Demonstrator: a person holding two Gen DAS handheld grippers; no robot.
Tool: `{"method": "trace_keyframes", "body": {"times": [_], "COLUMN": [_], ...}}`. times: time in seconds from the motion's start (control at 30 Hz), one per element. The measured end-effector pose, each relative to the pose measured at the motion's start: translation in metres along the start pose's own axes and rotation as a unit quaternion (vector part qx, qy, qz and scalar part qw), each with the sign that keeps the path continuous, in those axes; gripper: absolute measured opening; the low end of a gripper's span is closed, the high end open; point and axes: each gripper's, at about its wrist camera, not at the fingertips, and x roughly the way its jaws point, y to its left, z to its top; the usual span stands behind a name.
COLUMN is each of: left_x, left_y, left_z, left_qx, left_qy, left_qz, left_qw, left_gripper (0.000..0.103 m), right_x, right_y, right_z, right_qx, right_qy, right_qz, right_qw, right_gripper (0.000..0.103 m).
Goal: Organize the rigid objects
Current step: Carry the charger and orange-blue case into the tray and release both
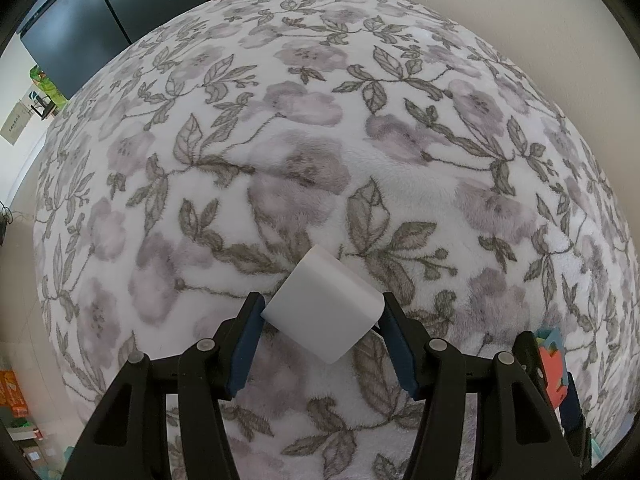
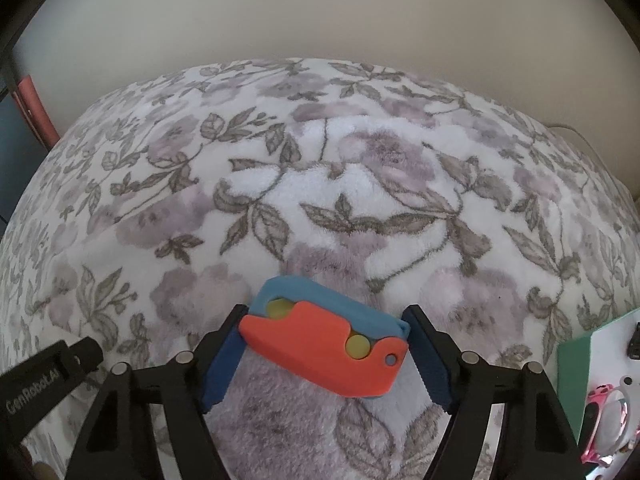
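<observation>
Above the fleecy white blanket printed with grey leaves and mauve flowers (image 1: pixel 320 120), the left gripper (image 1: pixel 322 312) is clamping a plain white rounded-edge plastic block (image 1: pixel 326 308). Both blue-padded fingers (image 1: pixel 248 344) are pressing against opposite sides of the block, which is sitting tilted between them with one corner pointing down toward the blanket. Whether the block is touching the blanket cannot be determined from the left wrist view.

Over the same blanket, the right gripper (image 2: pixel 326 344) is clamping a flat orange and light-blue plastic toy with yellow round pegs (image 2: pixel 326 344). The blue pads are bearing on the short ends of the toy, and the toy is lying slightly slanted across the gap, orange face up, with the light-blue layer showing along its far edge. At the right edge of the blanket in the left wrist view, the same toy and part of the right gripper are appearing just beside the left gripper's right finger.

Right of the blanket in the right wrist view, a green-edged white board (image 2: pixel 600 344) is carrying a pair of pink-framed glasses (image 2: pixel 612 420) and a small dark item too cropped to identify. Behind the blanket, a pale wall (image 2: pixel 320 20) is filling the background.
</observation>
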Motion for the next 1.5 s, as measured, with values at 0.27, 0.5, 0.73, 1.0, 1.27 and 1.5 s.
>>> {"method": "trace_keyframes", "body": {"times": [0.27,0.5,0.73,1.0,1.27,1.5], "left_x": [-0.002,-0.035,-0.077,-0.126,-0.167,-0.188], "left_y": [-0.014,-0.037,-0.072,-0.074,-0.112,-0.161], "left_z": [-0.005,-0.03,-0.066,-0.097,-0.156,-0.218], "left_qx": [0.004,0.02,0.054,0.1,0.178,0.271], "left_qy": [0.008,0.0,-0.027,-0.078,-0.13,-0.146], "left_qz": [-0.011,-0.032,-0.05,-0.06,-0.091,-0.124], "left_qw": [0.9999,0.9993,0.997,0.9901,0.9711,0.9434], "left_gripper": [0.06,0.06,0.06,0.06,0.06,0.06], "right_x": [-0.009,-0.033,-0.078,-0.123,-0.162,-0.175], "right_y": [-0.007,-0.027,-0.061,-0.116,-0.17,-0.22], "right_z": [-0.012,-0.03,-0.049,-0.075,-0.104,-0.13], "right_qx": [0.004,0.02,0.044,0.09,0.128,0.166], "right_qy": [0.015,0.019,0.006,-0.006,-0.022,-0.014], "right_qz": [0.019,0.029,0.029,0.018,-0.003,-0.034], "right_qw": [1.0,0.999,0.999,0.996,0.992,0.986], "right_gripper": [0.079,0.079,0.079,0.079,0.079,0.079]}}
